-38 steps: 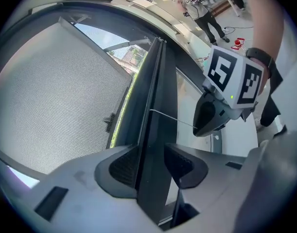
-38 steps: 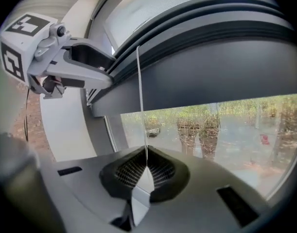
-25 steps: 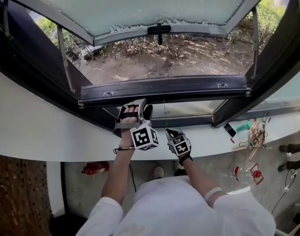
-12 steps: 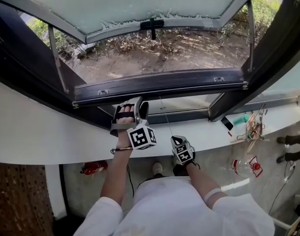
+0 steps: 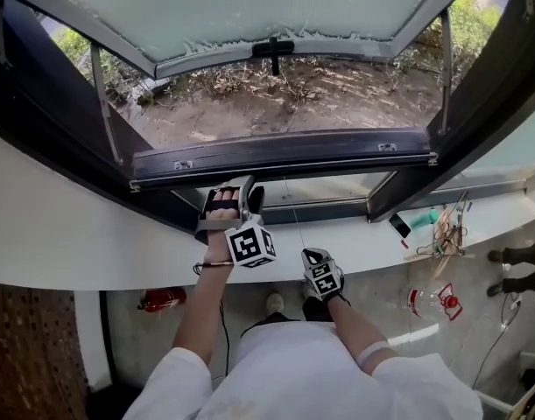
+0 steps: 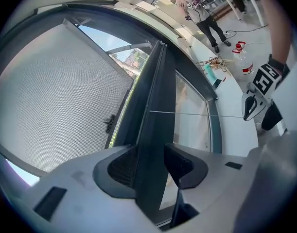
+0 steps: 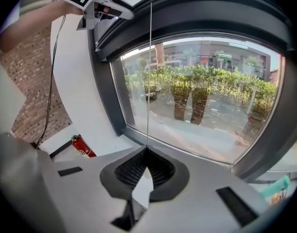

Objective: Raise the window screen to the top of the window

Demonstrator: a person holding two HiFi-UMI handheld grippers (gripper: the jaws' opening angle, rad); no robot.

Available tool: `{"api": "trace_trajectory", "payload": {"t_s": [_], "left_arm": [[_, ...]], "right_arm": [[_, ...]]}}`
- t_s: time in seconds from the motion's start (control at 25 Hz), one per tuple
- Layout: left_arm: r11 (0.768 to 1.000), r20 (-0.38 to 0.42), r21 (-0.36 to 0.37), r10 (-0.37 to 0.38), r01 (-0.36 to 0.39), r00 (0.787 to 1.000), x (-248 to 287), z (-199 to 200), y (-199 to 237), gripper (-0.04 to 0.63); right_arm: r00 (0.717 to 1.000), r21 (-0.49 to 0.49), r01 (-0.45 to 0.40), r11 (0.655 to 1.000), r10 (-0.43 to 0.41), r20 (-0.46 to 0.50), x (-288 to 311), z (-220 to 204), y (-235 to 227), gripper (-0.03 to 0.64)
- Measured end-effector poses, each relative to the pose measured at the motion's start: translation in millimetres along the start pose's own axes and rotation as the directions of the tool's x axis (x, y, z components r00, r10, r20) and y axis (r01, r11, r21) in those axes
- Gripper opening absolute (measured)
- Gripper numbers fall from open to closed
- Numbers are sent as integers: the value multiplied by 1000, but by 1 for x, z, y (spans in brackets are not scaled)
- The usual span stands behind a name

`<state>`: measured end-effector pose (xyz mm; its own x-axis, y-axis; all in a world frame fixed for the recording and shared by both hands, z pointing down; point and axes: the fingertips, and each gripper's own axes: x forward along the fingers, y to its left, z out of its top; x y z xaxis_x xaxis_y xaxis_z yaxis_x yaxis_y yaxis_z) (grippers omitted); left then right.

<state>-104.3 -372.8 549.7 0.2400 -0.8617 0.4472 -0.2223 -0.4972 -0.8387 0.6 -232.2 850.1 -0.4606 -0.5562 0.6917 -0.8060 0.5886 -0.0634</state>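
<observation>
At frame centre: left claw point(image 6: 149, 165) clamps screen rail point(image 6: 155, 110), right claw point(image 7: 147, 154) pinches cord point(image 7: 149, 72). Next I'd ease rail upward.

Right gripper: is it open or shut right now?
Shut. The right gripper has its jaws together on the thin cord, which runs straight up from their tips.

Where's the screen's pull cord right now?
In the head view, the pull cord runs from the window frame at centre down into the shut right gripper, just right of the left gripper.
</observation>
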Motion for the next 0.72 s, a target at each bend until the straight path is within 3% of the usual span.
{"api": "trace_trajectory", "payload": {"t_s": [0.2, 0.32, 0.52, 0.6, 0.64, 0.68, 0.72], "left_arm": [[992, 80, -129, 28, -18, 996, -3, 4, 1, 166], [985, 98, -167, 63, -46, 993, -6, 6, 5, 166], [955, 123, -283, 123, -84, 985, -23, 8, 13, 166], [912, 155, -406, 140, -66, 978, -30, 9, 14, 166], [870, 172, -490, 152, -49, 973, -33, 9, 15, 166], [814, 183, -580, 163, -28, 969, -36, 6, 15, 166], [744, 190, -669, 174, -3, 966, -39, 3, 16, 166]], "right_arm": [[1000, -2, 8, 1000, -8, -4, -9, -4, -9, 3], [1000, -2, 0, 1000, 0, -2, -12, -3, -4, 2], [1000, -21, 6, 1000, -6, 4, -17, -1, -9, 3], [1000, -14, 8, 1000, -8, 8, -20, 0, -14, 2], [1000, -13, 8, 1000, -7, 12, -21, 0, -15, 2], [1000, -18, 8, 1000, -8, 16, -22, 0, -15, 3], [1000, -30, 11, 999, -11, 22, -23, 1, -14, 2]]}}
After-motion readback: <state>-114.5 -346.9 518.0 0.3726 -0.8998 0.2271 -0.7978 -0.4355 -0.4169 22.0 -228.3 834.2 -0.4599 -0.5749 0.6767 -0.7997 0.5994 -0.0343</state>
